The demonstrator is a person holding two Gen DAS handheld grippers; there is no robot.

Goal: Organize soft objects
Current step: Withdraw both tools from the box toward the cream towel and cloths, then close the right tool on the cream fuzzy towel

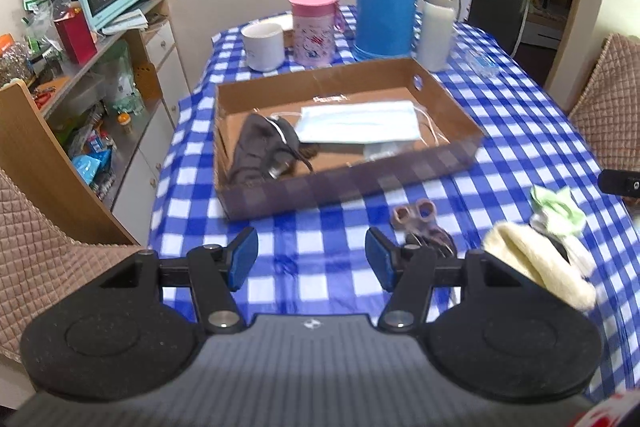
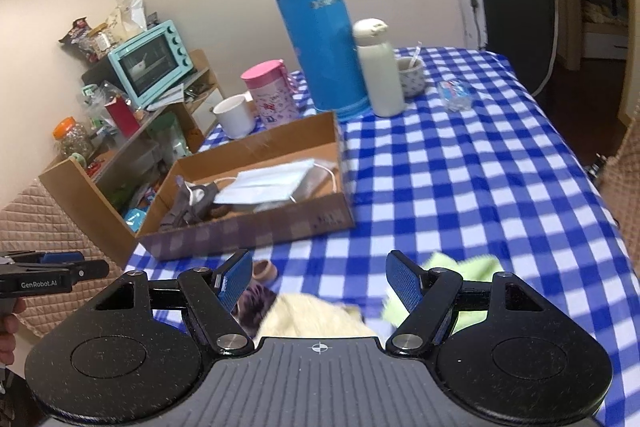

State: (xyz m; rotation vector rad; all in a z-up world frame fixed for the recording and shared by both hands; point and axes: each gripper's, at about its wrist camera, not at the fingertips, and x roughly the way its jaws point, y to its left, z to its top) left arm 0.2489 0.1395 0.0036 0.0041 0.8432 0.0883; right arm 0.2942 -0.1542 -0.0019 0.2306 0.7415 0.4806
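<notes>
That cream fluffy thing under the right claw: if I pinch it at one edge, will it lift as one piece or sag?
The cream fleece item looks plush and slumped flat on the tablecloth, so it will probably droop from the pinch. Likely light, and the pile should grip well. It seems to touch the green-trimmed sock, which may drag along.

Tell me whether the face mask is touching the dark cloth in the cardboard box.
Touching. In the left wrist view the face mask's left edge overlaps the dark cloth in the cardboard box, no gap.
</notes>
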